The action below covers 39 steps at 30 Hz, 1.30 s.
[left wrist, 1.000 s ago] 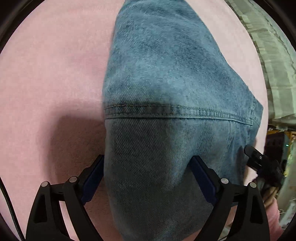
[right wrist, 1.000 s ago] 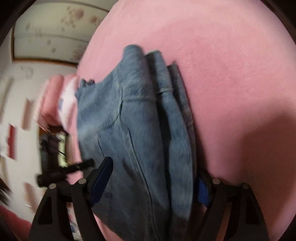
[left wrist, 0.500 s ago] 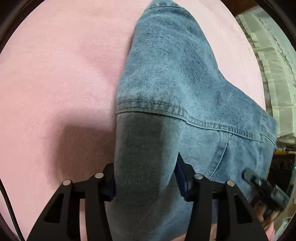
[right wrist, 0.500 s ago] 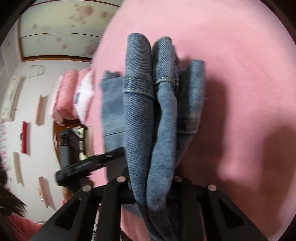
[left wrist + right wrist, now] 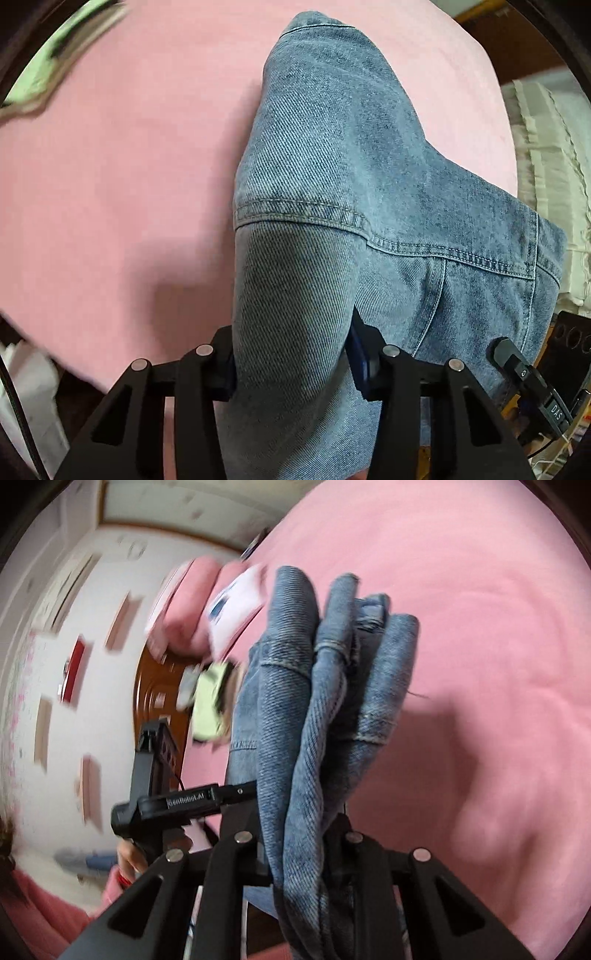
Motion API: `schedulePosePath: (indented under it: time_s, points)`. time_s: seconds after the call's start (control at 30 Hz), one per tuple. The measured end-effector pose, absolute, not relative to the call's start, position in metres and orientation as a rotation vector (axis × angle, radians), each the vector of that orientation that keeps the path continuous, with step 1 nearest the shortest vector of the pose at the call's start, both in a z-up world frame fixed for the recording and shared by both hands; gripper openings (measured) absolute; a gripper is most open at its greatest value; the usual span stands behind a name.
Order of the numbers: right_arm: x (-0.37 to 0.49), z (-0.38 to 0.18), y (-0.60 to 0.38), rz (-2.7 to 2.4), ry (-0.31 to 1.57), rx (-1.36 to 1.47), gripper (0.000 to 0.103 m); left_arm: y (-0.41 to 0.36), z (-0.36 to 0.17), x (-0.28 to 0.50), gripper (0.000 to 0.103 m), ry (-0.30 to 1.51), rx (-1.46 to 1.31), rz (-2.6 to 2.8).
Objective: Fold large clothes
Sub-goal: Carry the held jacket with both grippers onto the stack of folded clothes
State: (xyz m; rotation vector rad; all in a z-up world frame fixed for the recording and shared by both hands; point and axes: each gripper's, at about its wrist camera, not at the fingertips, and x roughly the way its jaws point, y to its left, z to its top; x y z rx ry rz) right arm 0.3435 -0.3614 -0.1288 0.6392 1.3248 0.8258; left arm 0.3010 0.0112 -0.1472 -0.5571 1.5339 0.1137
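Right claw (image 5: 295, 849) clamps bunched jeans (image 5: 317, 709) — pink bedspread (image 5: 480, 627) beneath.

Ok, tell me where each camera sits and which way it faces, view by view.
Left wrist: on the left gripper, looking steeply down on blue denim jeans over the pink bedspread; its jaws clamp denim.
Right wrist: on the right gripper, angled across the bed toward a white wall; bunched denim clamped; pink sleeve.
Shared: jeans, bedspread, each sees the other gripper.
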Motion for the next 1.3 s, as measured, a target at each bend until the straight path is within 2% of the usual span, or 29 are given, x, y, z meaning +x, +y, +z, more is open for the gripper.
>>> schedulePosePath:
  time_s: [0.2,0.37,0.6,0.73,0.83,0.93,0.97,1.03,1.07,1.13,1.3]
  points:
    - [0.314,-0.1,-0.248,0.978,1.314,0.607,0.016,0.127,-0.092,0.265,0.045,1.474,-0.517,0.21]
    - [0.322,-0.097,-0.109,1.078,1.238,0.642,0.016,0.27,-0.051,0.266,0.044,1.367,-0.417,0.287]
    - [0.388,-0.105,0.086,1.228,1.084,0.823,0.016,0.44,0.017,0.323,0.044,1.208,-0.144,0.417]
    - [0.429,-0.098,0.178,1.249,1.005,0.842,0.016,0.508,0.028,0.372,0.045,1.121,-0.005,0.446]
    - [0.46,-0.115,0.24,1.207,0.989,0.869,0.016,0.557,-0.003,0.417,0.045,1.087,-0.013,0.445]
    - [0.501,-0.157,0.289,1.111,0.996,0.814,0.016,0.606,-0.064,0.471,0.045,1.115,-0.024,0.394]
    - [0.508,-0.175,0.307,1.059,1.021,0.75,0.016,0.624,-0.102,0.486,0.045,1.162,-0.02,0.347]
    - [0.533,-0.231,0.32,0.933,1.167,0.695,0.016,0.644,-0.162,0.495,0.058,1.235,0.014,0.312]
    - [0.541,-0.249,0.321,0.89,1.211,0.691,0.016,0.653,-0.177,0.498,0.061,1.201,0.0,0.267]
    - [0.555,-0.287,0.311,0.974,1.229,0.788,0.014,0.68,-0.184,0.502,0.064,1.14,-0.166,0.229]
    - [0.554,-0.291,0.314,1.081,1.156,0.718,0.015,0.706,-0.203,0.499,0.065,1.102,-0.269,0.154]
